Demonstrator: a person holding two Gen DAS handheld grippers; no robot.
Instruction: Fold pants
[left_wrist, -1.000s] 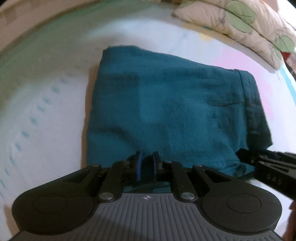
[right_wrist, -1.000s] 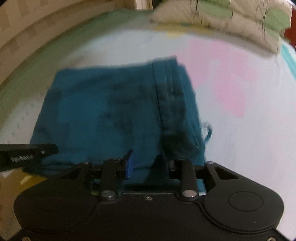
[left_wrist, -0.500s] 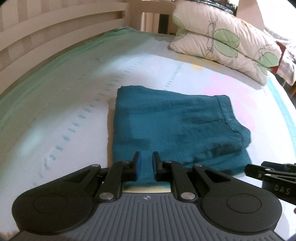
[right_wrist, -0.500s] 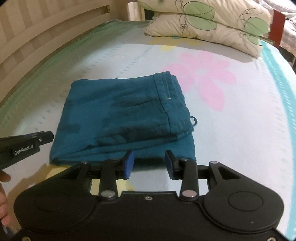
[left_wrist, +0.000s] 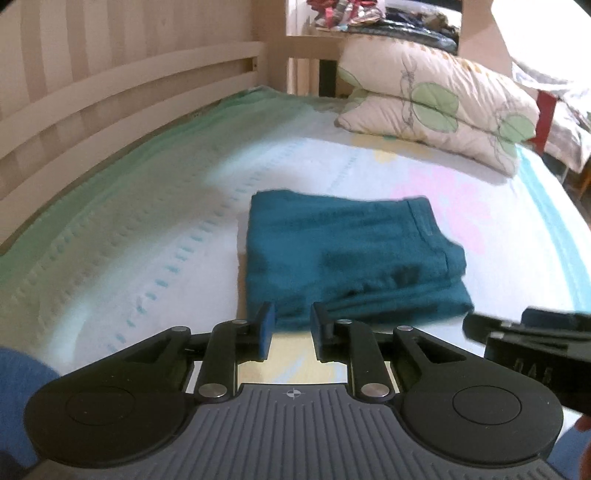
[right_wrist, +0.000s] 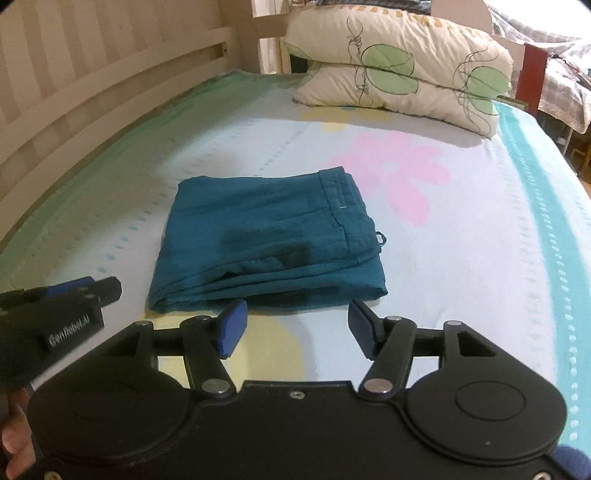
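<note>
The teal pants (left_wrist: 347, 254) lie folded into a flat rectangle on the bed, waistband on the right side. They also show in the right wrist view (right_wrist: 266, 240). My left gripper (left_wrist: 290, 317) is open and empty, just off the near edge of the pants. My right gripper (right_wrist: 295, 317) is open wide and empty, a little back from the near edge. Each gripper also shows in the other's view: the right one (left_wrist: 532, 325) and the left one (right_wrist: 85, 291).
The bed sheet (right_wrist: 461, 258) is pale with a pink flower and a yellow patch near me. Two leaf-print pillows (right_wrist: 399, 66) lie stacked at the head. A wooden slatted rail (left_wrist: 110, 96) runs along the left side. Clutter stands beyond the right edge.
Both grippers have let go of the pants, opened and drawn back and up from the near edge. The folded pants now lie still on the bed.
</note>
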